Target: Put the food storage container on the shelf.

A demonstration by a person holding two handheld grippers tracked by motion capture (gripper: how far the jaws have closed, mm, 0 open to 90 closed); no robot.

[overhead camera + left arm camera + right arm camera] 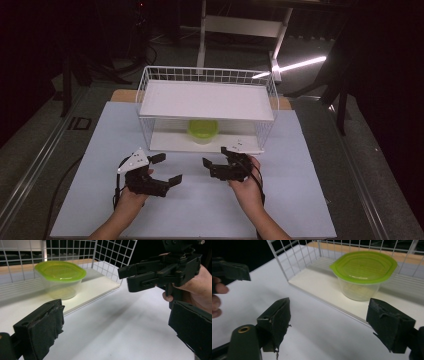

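The tub (202, 131) sits on the rack's (150, 82) lower shelf; both grippers (162, 170) (214, 156), jaws wide and empty, wait at six o'clock.

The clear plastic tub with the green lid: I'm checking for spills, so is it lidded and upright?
Yes. The clear plastic tub stands upright, its green lid seated flat on top.

high: overhead, facing forward-down | claw views: low, close | shared: lidded tub (202, 131)
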